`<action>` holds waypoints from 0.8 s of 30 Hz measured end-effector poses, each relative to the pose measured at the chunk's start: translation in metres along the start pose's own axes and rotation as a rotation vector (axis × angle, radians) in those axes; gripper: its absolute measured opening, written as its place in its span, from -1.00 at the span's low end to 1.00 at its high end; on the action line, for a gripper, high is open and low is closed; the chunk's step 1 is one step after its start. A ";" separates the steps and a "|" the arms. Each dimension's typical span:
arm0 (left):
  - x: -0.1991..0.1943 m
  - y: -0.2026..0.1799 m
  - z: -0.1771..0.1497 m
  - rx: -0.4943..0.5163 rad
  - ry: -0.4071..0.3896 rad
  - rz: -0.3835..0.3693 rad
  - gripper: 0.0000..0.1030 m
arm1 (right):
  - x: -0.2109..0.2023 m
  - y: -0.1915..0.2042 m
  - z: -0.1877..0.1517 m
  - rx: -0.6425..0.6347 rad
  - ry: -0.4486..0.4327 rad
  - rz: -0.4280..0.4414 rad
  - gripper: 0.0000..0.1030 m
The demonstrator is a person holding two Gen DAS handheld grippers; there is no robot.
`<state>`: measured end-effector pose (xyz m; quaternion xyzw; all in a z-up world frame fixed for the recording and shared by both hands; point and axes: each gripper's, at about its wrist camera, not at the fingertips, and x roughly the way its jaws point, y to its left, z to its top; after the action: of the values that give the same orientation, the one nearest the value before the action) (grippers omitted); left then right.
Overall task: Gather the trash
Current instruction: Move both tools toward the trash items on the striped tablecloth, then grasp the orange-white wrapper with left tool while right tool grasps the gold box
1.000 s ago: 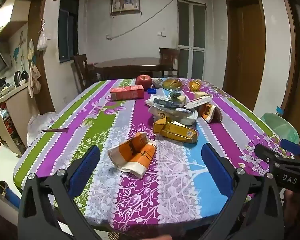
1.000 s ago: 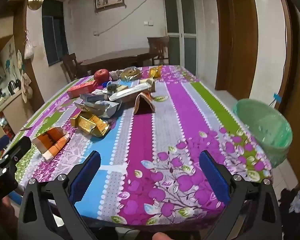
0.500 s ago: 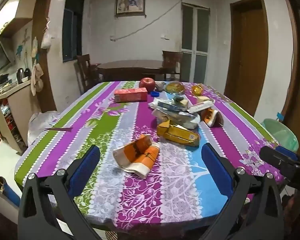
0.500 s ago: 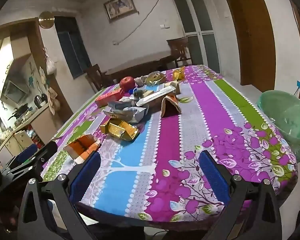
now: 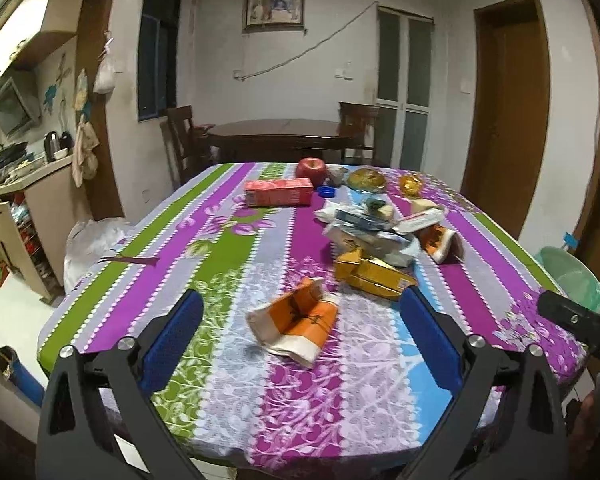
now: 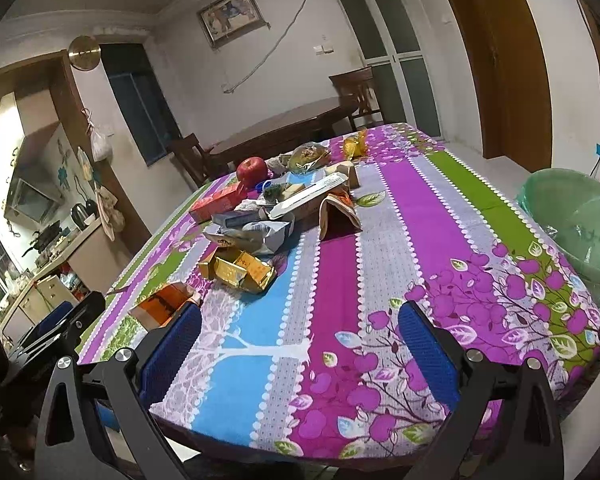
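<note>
**Q:** Where does the trash lie?

**A:** A crumpled orange carton (image 5: 296, 322) sits nearest the front edge of the cloth-covered surface (image 5: 228, 280), framed between the blue pads of the left gripper (image 5: 300, 338). Just behind it lies a flattened gold box (image 5: 374, 276), then a heap of wrappers (image 5: 374, 234) with a second orange carton (image 5: 440, 242) at its right.

**Q:** And farther back?

**A:** A red box (image 5: 278, 192), an apple (image 5: 311, 169) and a blue cap (image 5: 326, 191) near the far edge.

**Q:** The grippers?

**A:** Both are spread wide and grasp nothing. The left one hangs over the near edge, facing the orange carton. The right gripper (image 6: 298, 350) hovers over the near right corner, above bare floral cloth; the gold box (image 6: 240, 270) is well ahead of it.

**Q:** The bin?

**A:** A green bin (image 6: 572, 220) with a liner stands on the floor just beside the right edge of the surface.
</note>
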<state>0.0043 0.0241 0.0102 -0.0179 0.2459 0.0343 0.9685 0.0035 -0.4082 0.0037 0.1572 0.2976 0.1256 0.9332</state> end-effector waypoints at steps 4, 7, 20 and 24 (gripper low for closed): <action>0.000 0.021 0.002 0.029 -0.018 0.026 0.76 | 0.006 0.004 0.004 -0.009 0.002 0.001 0.91; 0.002 0.039 0.004 0.065 -0.013 -0.024 0.65 | 0.011 0.008 0.006 -0.024 0.008 -0.003 0.91; 0.079 0.036 -0.003 0.316 0.208 -0.371 0.32 | 0.032 0.012 0.028 -0.121 0.019 0.041 0.90; 0.118 0.026 -0.010 0.314 0.294 -0.388 0.21 | 0.063 0.031 0.032 -0.265 0.133 0.129 0.78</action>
<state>0.1009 0.0561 -0.0548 0.0808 0.3782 -0.1930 0.9018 0.0678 -0.3659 0.0070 0.0429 0.3288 0.2334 0.9141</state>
